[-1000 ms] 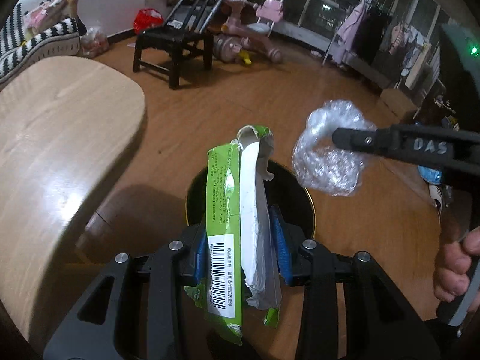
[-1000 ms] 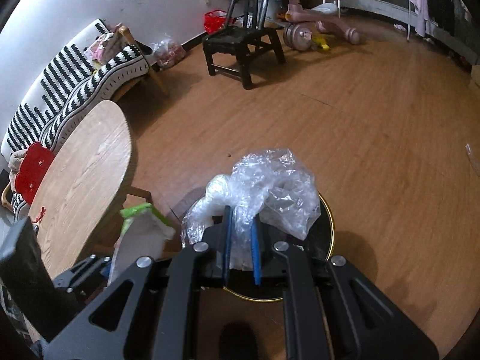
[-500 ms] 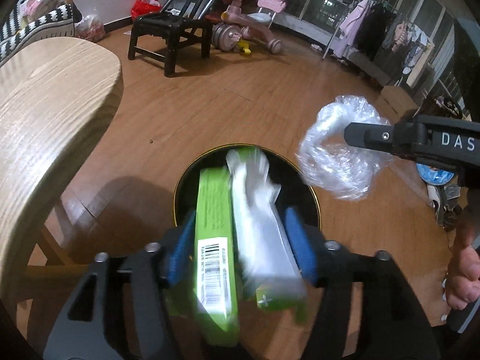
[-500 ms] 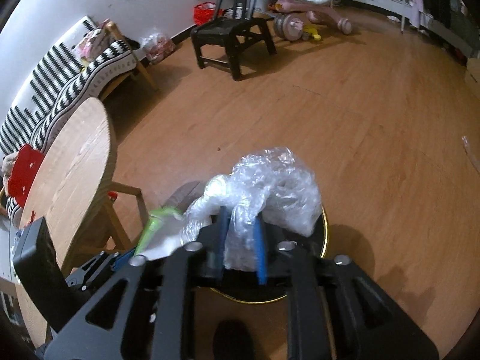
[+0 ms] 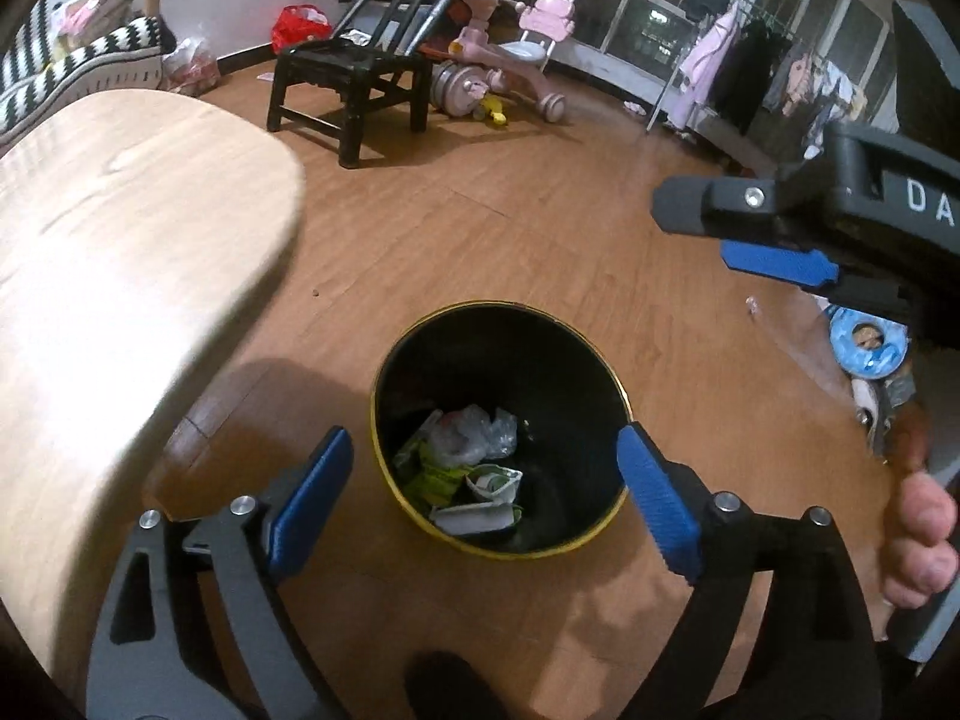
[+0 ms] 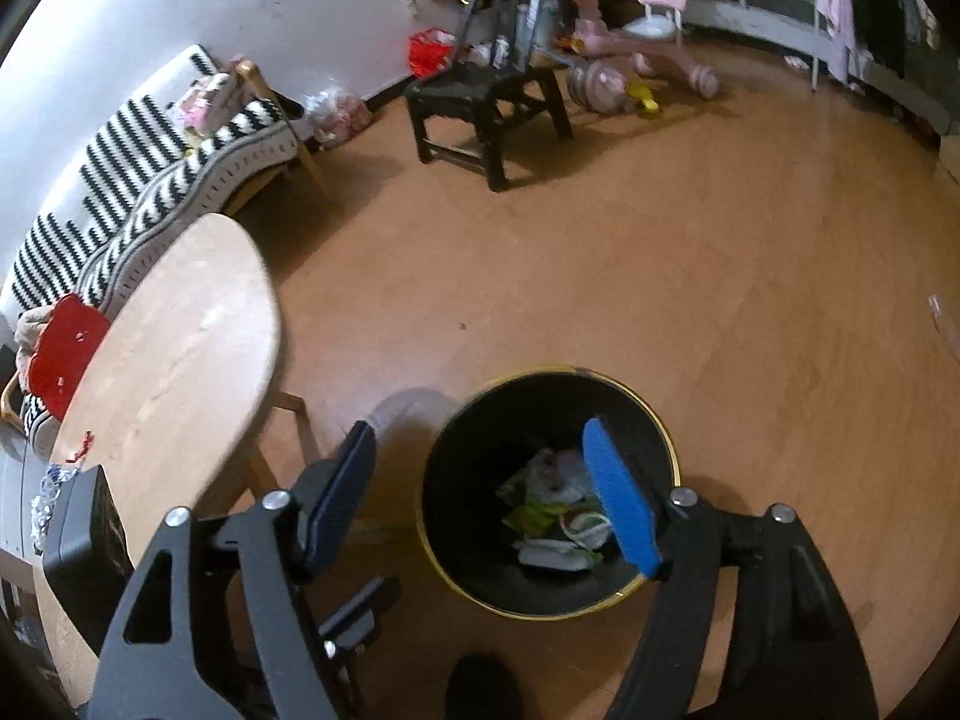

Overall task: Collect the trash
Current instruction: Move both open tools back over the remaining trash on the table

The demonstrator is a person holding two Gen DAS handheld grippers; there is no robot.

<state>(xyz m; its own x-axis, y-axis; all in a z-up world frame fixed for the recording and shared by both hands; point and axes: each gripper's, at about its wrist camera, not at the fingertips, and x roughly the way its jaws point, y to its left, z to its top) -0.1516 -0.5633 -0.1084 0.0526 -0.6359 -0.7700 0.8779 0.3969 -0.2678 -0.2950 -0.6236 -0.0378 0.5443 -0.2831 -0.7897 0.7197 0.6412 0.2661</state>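
Note:
A black bin with a yellow rim [image 5: 498, 305] stands on the wooden floor. Inside it lie a green and white wrapper [image 5: 432, 480] and a crumpled clear plastic bag [image 5: 474, 435]. My left gripper [image 5: 483, 444] hangs above the bin, its jaws opening with nothing between them. My right gripper [image 6: 480, 429] is over the same bin [image 6: 462, 468], its jaws also opening and empty. The wrapper [image 6: 534, 516] and the plastic bag [image 6: 558, 468] show at the bottom. In the left wrist view the right gripper [image 5: 702, 234] sits at the upper right.
A light wooden table [image 5: 120, 240] juts in from the left, close to the bin, with a red item [image 6: 63, 348] at its far end. Farther back are a black chair [image 5: 348, 72], a pink ride-on toy [image 5: 516, 60] and a striped sofa [image 6: 150, 168]. A hand [image 5: 918, 540] grips the right tool.
Both grippers have opened. The green wrapper dropped out of the left one and the clear plastic bag out of the right one; both now lie in the bin.

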